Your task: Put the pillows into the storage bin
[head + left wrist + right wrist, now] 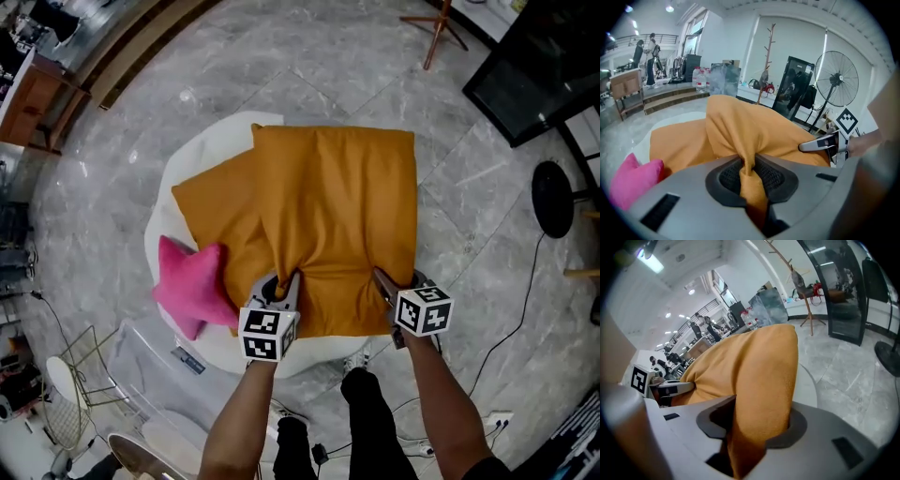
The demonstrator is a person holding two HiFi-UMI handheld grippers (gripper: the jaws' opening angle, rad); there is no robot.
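Corners of the top orange pillow [337, 202] sit clamped in left gripper [287, 287] and right gripper [383, 283].

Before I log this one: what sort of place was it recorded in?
Probably a large open-plan workshop or lab hall, not a home: a polished marble floor, a pedestal fan and a coat stand by the wall, and people standing on a raised platform at the back.
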